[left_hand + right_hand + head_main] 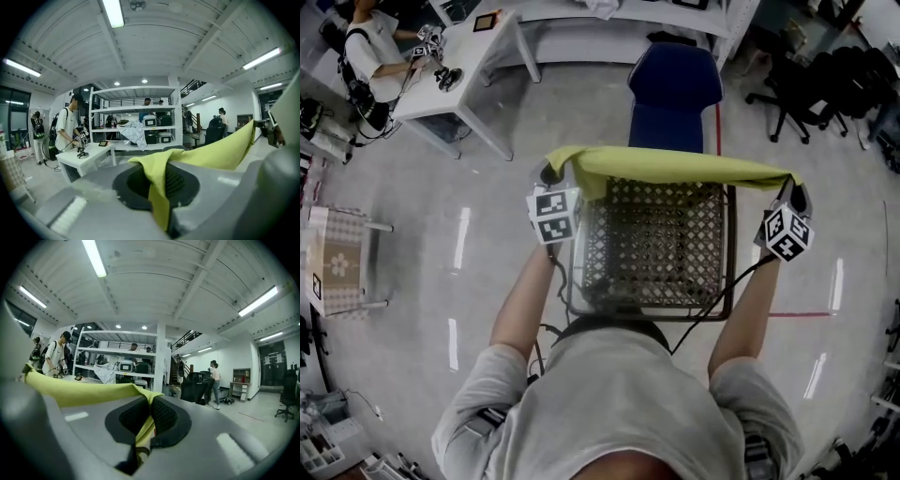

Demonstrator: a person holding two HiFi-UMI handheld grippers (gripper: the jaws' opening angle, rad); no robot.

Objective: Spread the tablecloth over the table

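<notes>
Workshop room, glossy grey floor, white desk in the back, blue padded chair just past the metal mesh-top table. Yellow-green tablecloth stretched as a band over the table's far edge, rest of the mesh bare. Left gripper by far left corner, jaws clamped on one cloth end, fabric bunched between pads. Right gripper by far right corner, same deal, pinching the other end. Can't tell if cloth touches mesh.
</notes>
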